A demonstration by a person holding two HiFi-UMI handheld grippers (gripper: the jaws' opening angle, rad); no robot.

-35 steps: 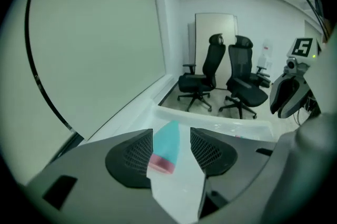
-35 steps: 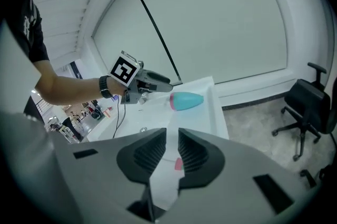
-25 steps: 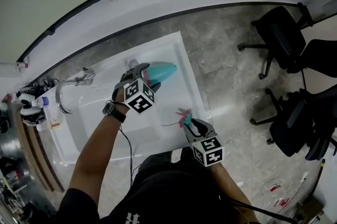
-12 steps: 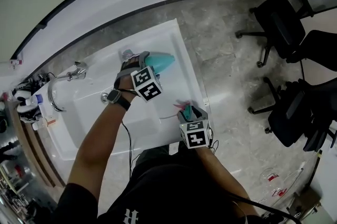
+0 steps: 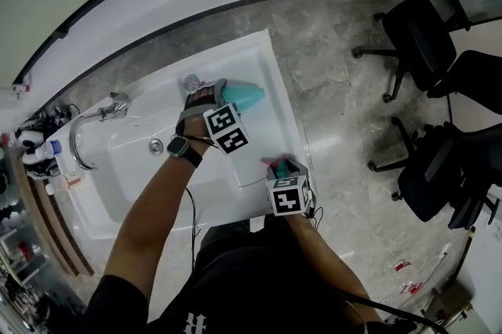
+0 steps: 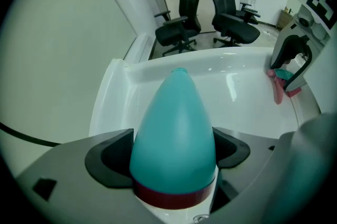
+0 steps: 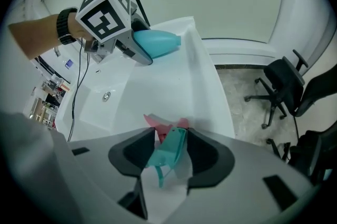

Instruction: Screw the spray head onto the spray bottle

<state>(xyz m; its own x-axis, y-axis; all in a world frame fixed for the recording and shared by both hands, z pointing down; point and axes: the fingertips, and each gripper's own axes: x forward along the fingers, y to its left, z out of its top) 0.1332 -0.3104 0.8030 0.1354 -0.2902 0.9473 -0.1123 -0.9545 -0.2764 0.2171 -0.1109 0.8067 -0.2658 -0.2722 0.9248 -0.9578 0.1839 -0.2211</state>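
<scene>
A teal cone-shaped spray bottle (image 5: 246,94) (image 6: 174,128) with a red band near its wide end lies between the jaws of my left gripper (image 5: 210,93) (image 6: 174,150). Those jaws have just been opening and stand wide, the pads beside the bottle. It rests low over the white sink top (image 5: 263,58), tip pointing right. My right gripper (image 5: 280,166) (image 7: 171,146) is near the front edge. Its jaws have just been opening too, and the teal and pink spray head (image 7: 169,148) (image 6: 281,81) sits loosely between them, a gap showing on the left.
The sink basin (image 5: 129,168) with its drain and a chrome tap (image 5: 90,125) lies to the left. Small bottles crowd a shelf (image 5: 39,148) at far left. Black office chairs (image 5: 427,42) stand on the stone floor to the right.
Both grippers have come down toward the white sink top. The right one has tipped more steeply downward. Both pairs of jaws stand wider than before.
</scene>
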